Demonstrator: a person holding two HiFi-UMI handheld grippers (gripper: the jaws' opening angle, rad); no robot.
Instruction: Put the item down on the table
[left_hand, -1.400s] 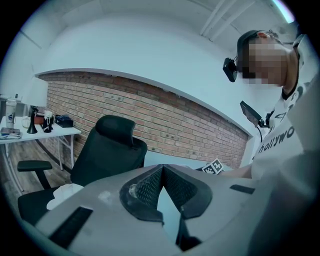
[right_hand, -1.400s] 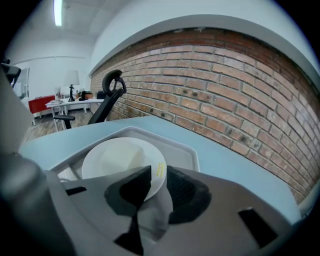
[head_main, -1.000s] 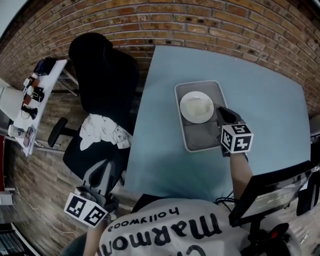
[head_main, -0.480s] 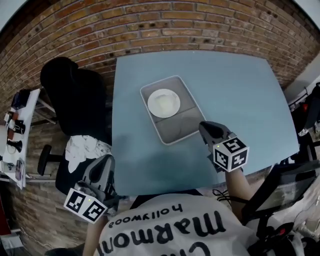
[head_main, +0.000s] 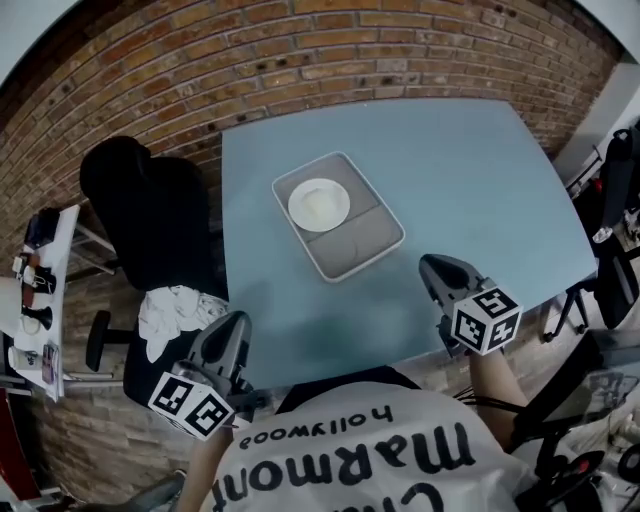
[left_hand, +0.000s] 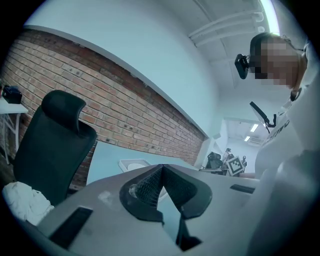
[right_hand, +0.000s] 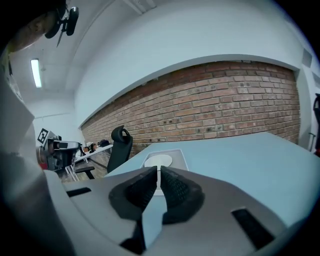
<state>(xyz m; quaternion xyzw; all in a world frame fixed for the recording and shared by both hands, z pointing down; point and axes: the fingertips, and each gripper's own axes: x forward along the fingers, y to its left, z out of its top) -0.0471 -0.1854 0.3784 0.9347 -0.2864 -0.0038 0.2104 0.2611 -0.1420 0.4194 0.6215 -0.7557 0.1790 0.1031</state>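
Tray, grey and rectangular, lies flat on the pale blue surface, set at a slant to its edges and somewhat left of its middle. A round white plate sits inside the tray, in the half farther from the person; the nearer half is bare. Neither pair of tongs touches the tray.

The right tongs hang over the near part of the surface, to the right of the tray and closer to the person, well apart from it. In the right gripper view these tongs are closed, with only a thin slit between the ribbed pads and nothing held; the tray with its plate shows beyond their tips.

The left tongs are held low beside the near left corner of the surface, also well apart from the tray. In the left gripper view they are closed too, tips meeting, empty, and the tray shows past them on the left.

A black office chair stands at the surface's left side, with white cloth on its seat. A brick wall runs behind the surface.
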